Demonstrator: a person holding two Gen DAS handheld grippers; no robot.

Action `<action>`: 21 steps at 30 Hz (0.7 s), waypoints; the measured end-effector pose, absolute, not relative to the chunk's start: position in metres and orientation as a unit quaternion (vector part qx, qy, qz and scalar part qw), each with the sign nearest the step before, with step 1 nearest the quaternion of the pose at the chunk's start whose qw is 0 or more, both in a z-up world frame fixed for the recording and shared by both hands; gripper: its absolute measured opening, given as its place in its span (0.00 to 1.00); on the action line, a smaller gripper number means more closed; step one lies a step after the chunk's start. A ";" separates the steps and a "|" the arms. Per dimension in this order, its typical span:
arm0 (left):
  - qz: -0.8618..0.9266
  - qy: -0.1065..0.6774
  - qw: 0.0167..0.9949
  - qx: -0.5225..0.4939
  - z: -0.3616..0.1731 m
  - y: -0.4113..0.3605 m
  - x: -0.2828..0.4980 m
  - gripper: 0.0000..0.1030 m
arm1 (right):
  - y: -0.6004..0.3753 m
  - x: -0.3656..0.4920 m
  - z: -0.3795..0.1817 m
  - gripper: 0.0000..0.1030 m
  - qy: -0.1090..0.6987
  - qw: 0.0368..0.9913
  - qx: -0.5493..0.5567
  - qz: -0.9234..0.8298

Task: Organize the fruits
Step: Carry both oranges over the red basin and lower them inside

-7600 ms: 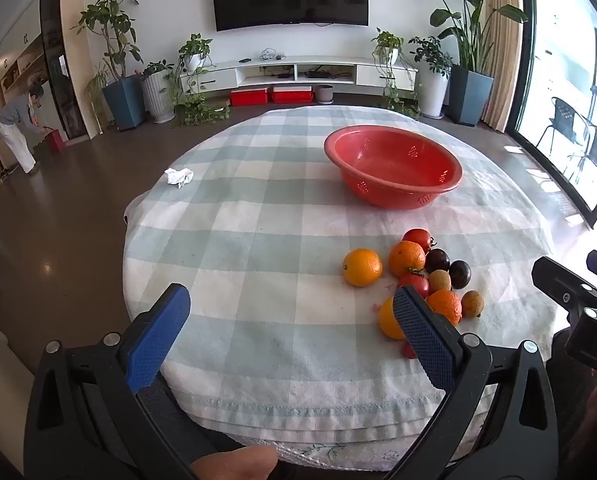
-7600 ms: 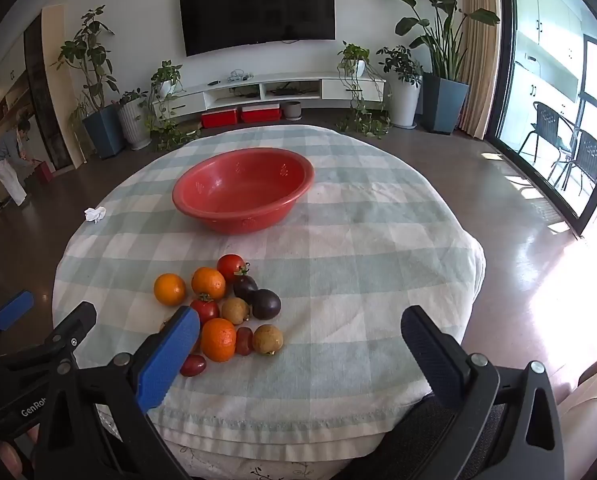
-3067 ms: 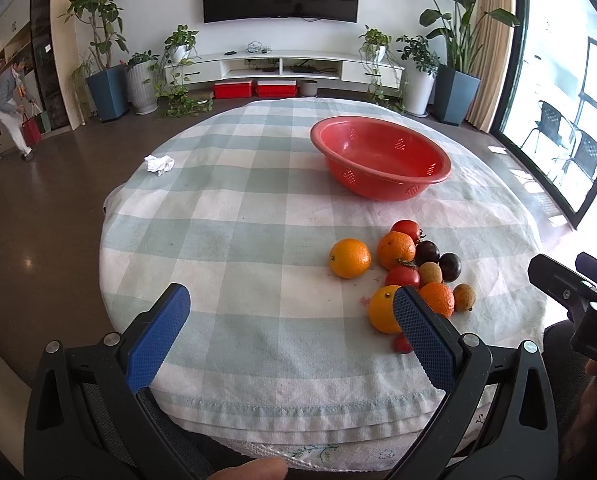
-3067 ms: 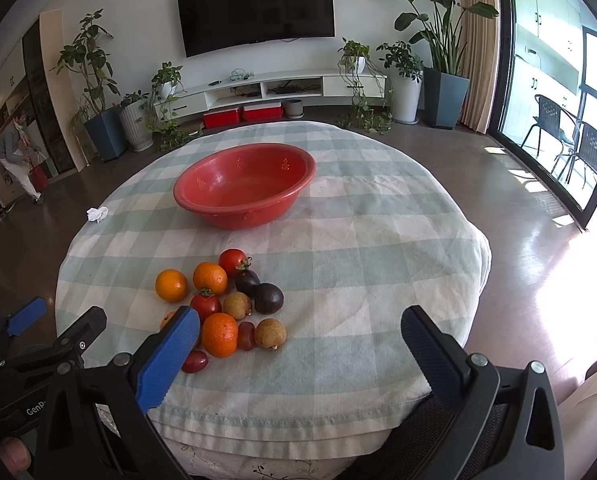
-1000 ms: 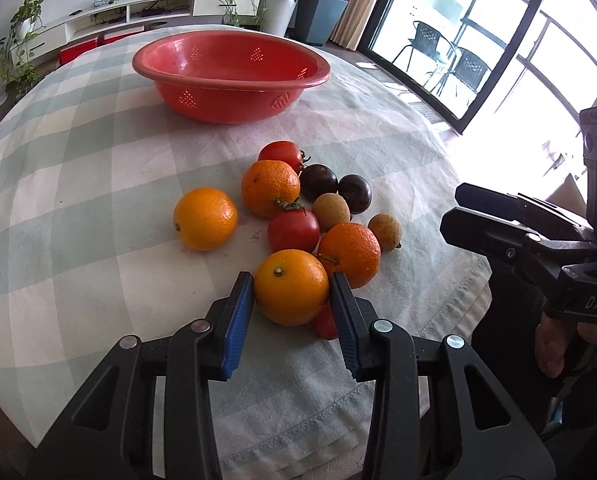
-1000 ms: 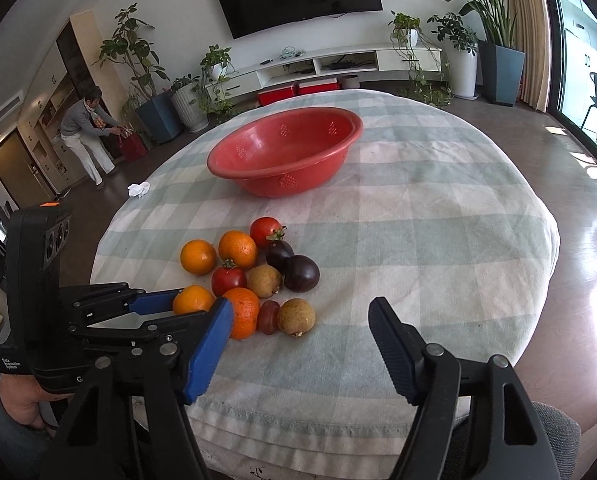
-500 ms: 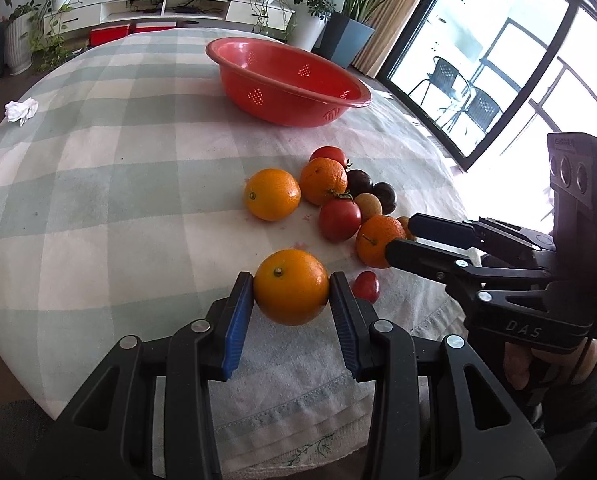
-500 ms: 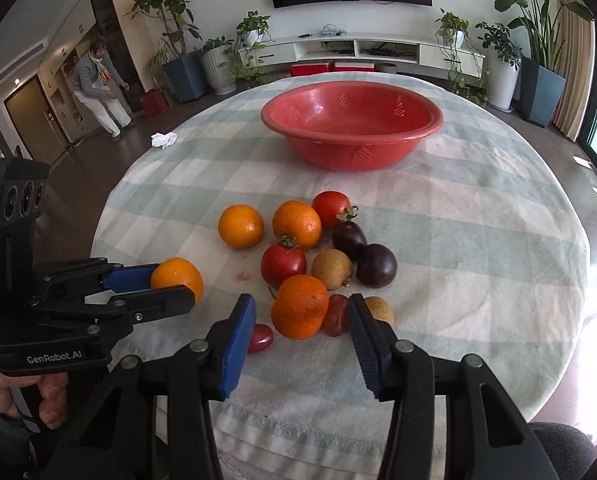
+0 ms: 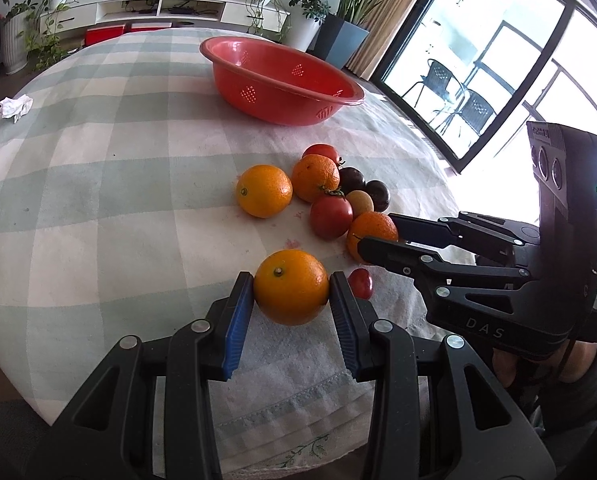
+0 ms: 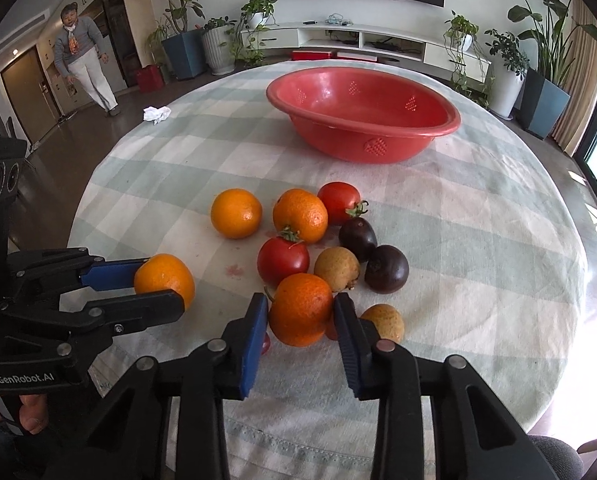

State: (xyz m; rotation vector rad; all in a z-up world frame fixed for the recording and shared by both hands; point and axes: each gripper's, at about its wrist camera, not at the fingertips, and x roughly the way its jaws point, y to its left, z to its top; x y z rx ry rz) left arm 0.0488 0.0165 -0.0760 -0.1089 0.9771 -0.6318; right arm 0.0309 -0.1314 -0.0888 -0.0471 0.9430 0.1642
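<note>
the crumpled tissue (image 10: 157, 113) at the far left of the tablecloth (image 10: 478, 216) is no part of the job. the left gripper (image 9: 291, 300) is pinching an orange (image 9: 291, 287) between its blue pads; the fruit appears lifted just clear of the cloth, near the table edge. right of it the main heap lies on the cloth: a lone orange (image 10: 236, 213), another orange (image 10: 301, 215), two tomatoes (image 10: 283, 259), two dark plums (image 10: 386, 269), two brown fruits (image 10: 336, 269) and a small red one (image 9: 360, 283), most touching or just beside one another. the right gripper (image 10: 301, 316) has just been closing, and its pads now sit against a rough-skinned orange (image 10: 301, 309) at the near side of the heap; a firm hold looks likely. the red basin (image 10: 362, 114), well beyond the heap, shows no fruit inside. judgement: nothing sorted yet; two oranges in hand, the remainder to follow.
</note>
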 end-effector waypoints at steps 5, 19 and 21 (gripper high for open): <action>-0.297 0.459 0.836 -0.052 -0.075 0.018 0.049 0.35 | -0.132 0.029 -0.086 0.34 0.449 0.889 -0.020 0.085; -0.292 0.433 0.851 -0.052 -0.045 0.024 0.060 0.35 | -0.163 0.025 -0.054 0.34 0.404 0.907 0.058 0.107; -0.289 0.425 0.856 -0.050 -0.035 0.024 0.068 0.35 | -0.180 0.029 -0.046 0.34 0.394 0.910 0.079 0.098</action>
